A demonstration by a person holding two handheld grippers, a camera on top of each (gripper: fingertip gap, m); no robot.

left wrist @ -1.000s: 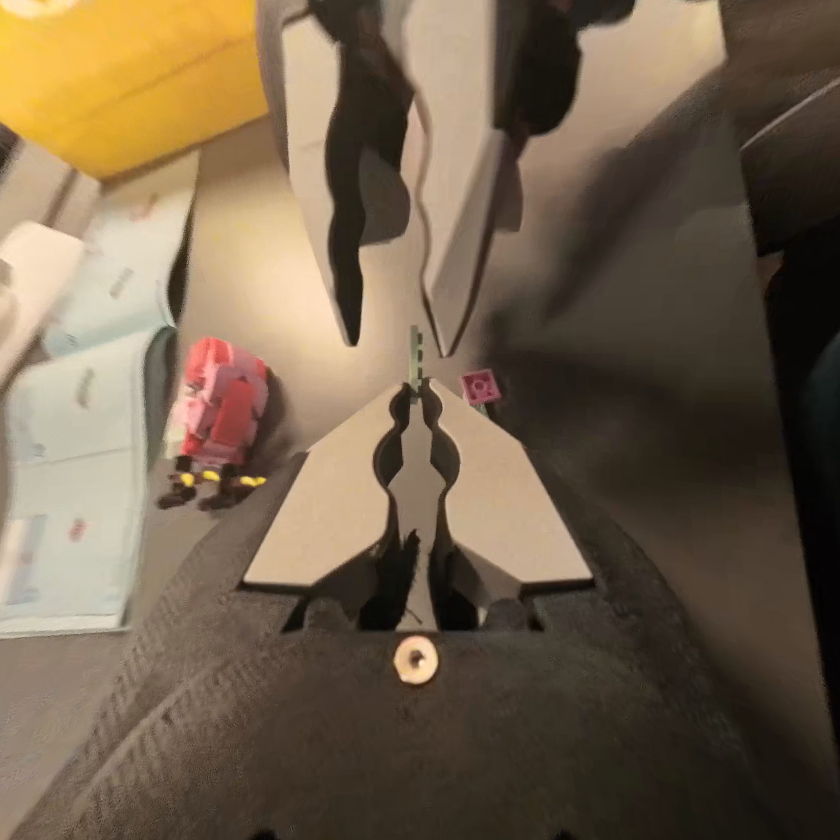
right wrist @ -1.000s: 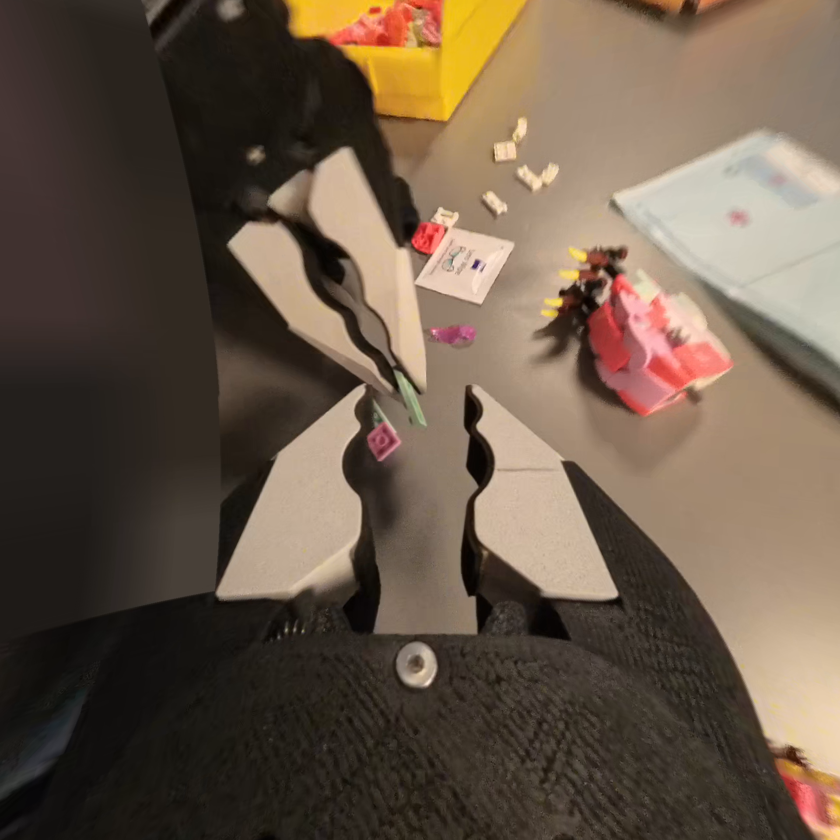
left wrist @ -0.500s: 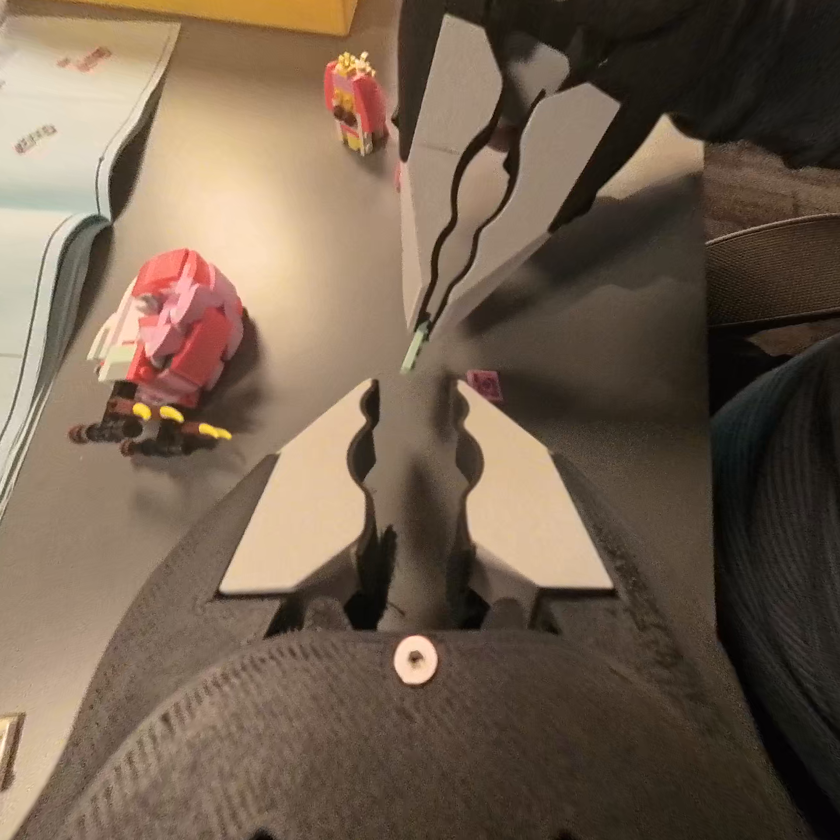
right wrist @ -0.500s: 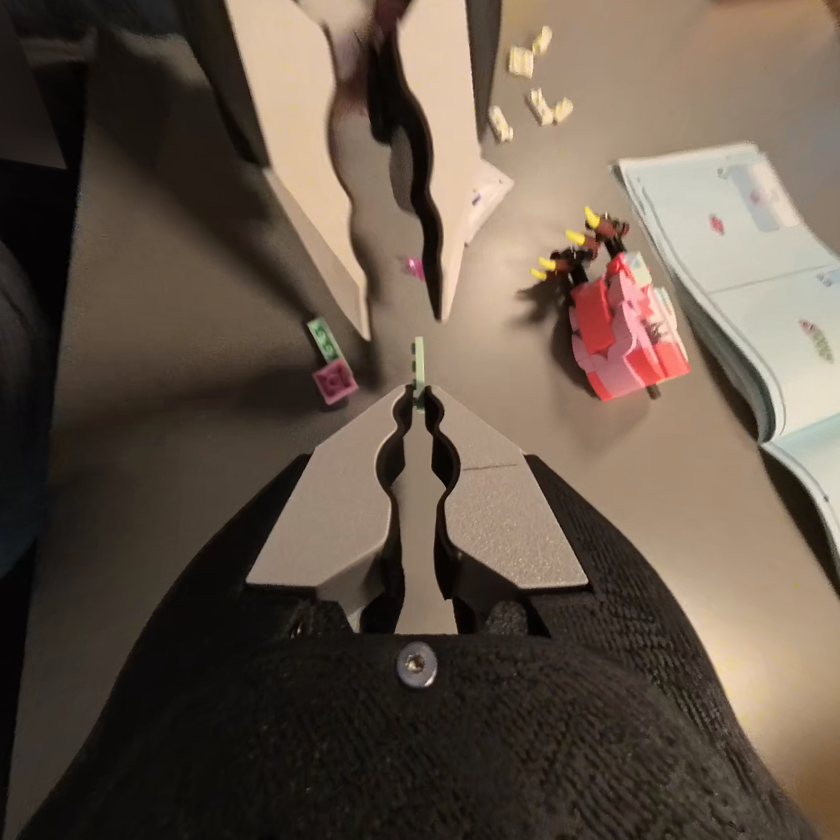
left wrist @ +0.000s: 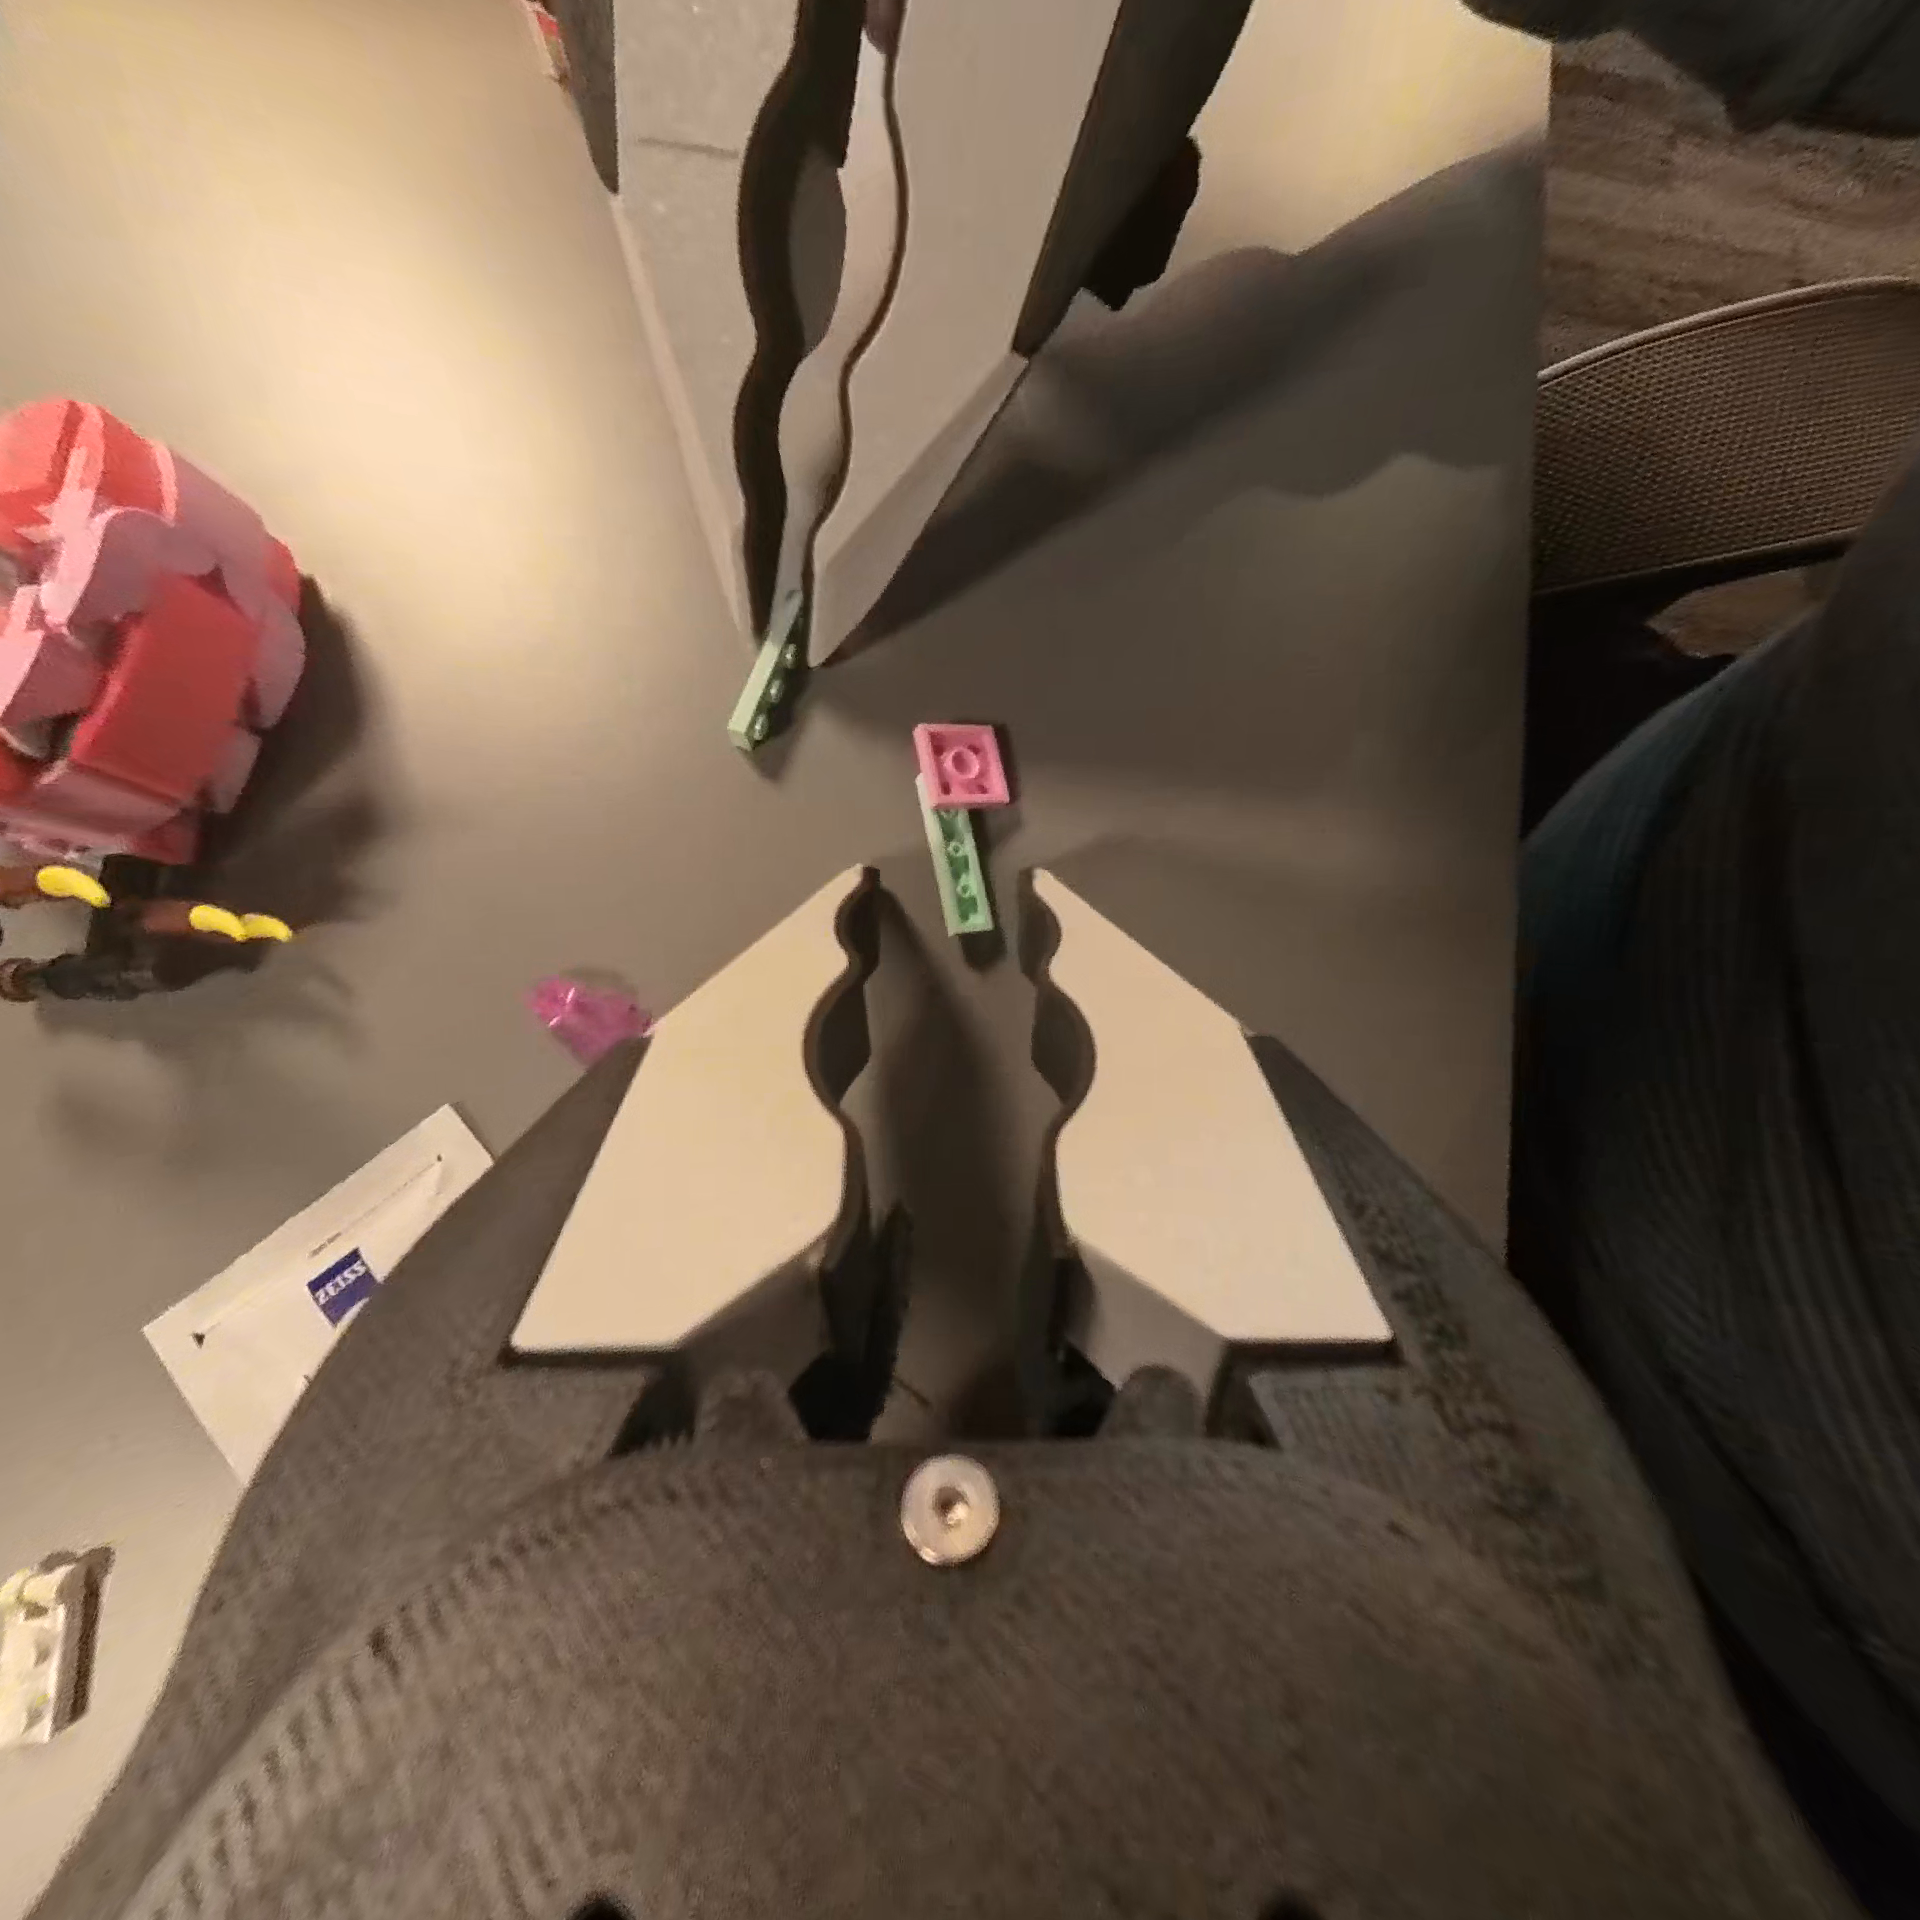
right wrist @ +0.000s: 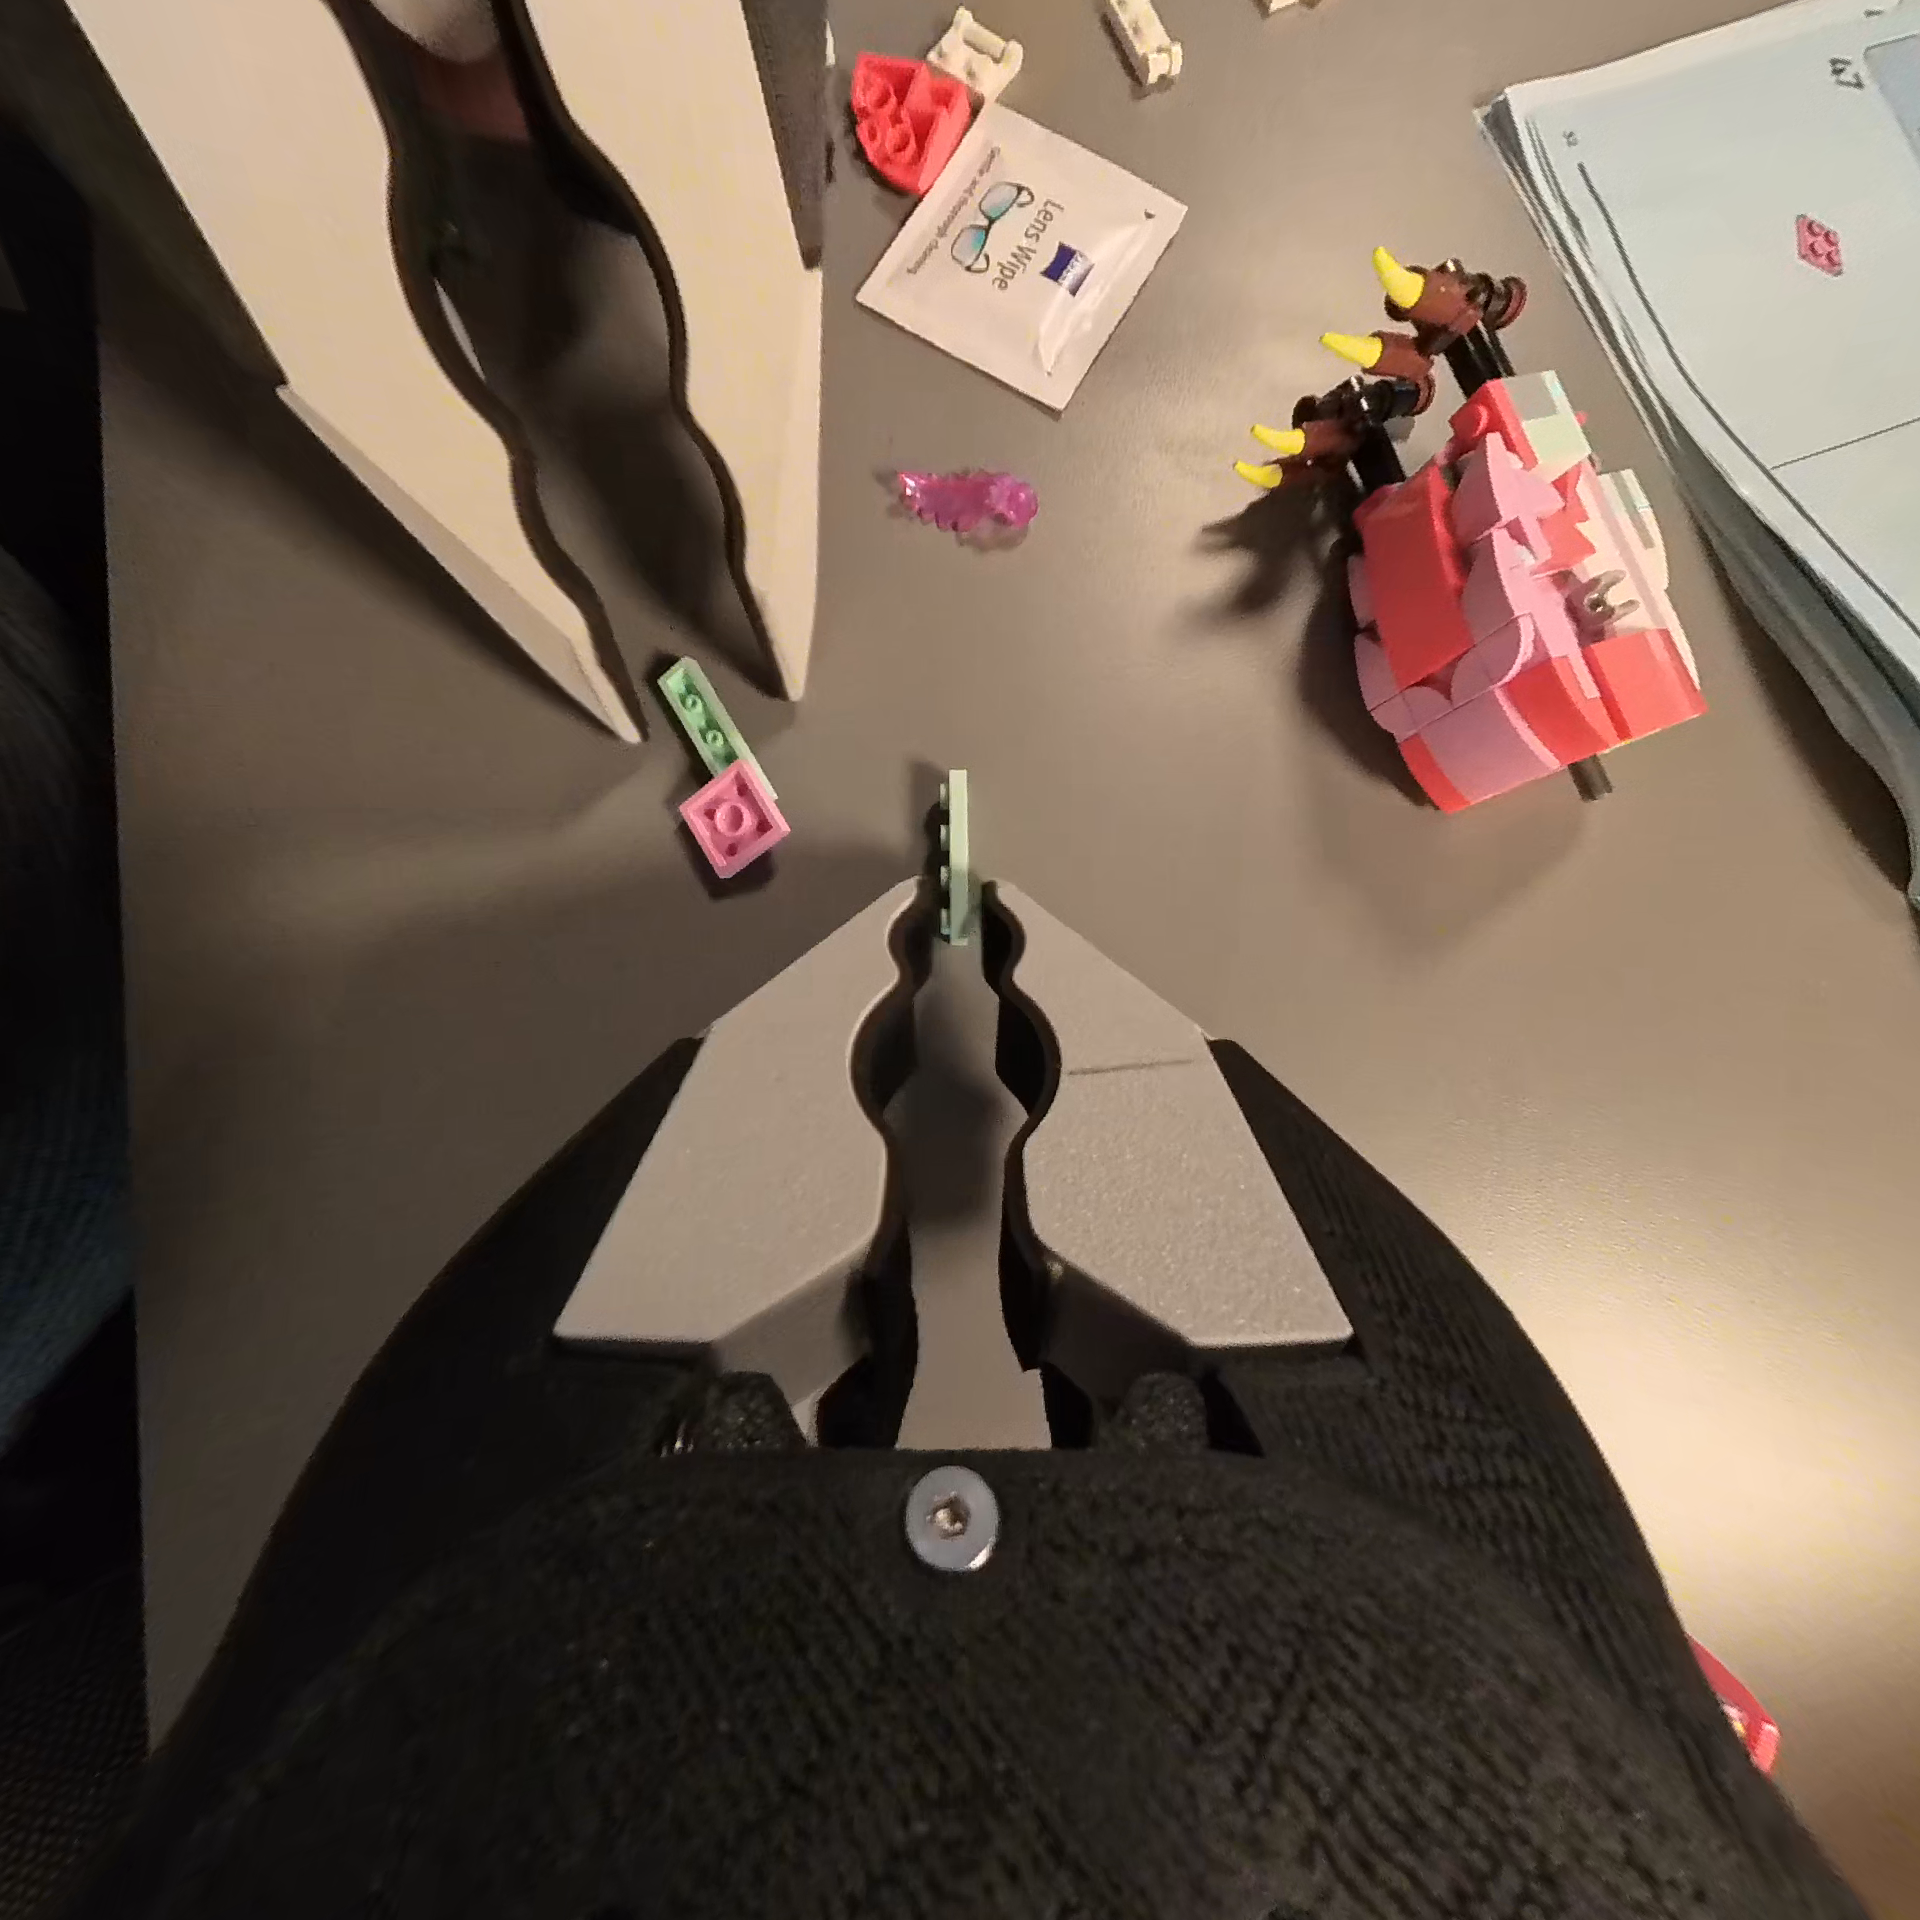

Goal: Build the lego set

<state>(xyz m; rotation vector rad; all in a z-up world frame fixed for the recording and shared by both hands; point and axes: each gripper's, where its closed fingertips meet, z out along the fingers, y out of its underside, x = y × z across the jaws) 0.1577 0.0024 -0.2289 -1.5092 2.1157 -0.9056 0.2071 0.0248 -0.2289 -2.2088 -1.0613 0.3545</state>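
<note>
My right gripper (right wrist: 954, 888) is shut on a thin light green plate (right wrist: 956, 847), held on edge and sticking out past the fingertips. It also shows in the left wrist view (left wrist: 771, 681), in that gripper's tips above the grey table (left wrist: 1195, 675). My left gripper (left wrist: 953, 883) is open. A second green plate (left wrist: 961, 873) with a pink square plate (left wrist: 961, 766) on its far end lies flat on the table between its fingertips, with a gap on both sides. The right wrist view shows this pair (right wrist: 727, 790) just beyond the left gripper's open tips (right wrist: 704, 712).
A red and pink brick model (right wrist: 1527, 644) with yellow claws lies to the right, and an open booklet (right wrist: 1766, 260) lies beyond it. A white wipe packet (right wrist: 1023, 255), a clear pink piece (right wrist: 966, 504), a red brick (right wrist: 909, 114) and small white pieces lie farther off. The table edge (left wrist: 1527, 623) runs close by. Tip to tip, the grippers are about 6 centimeters apart.
The light green plate passed from my left gripper to my right, which shut on it. My left gripper opened and moved over the green and pink pair on the table.
</note>
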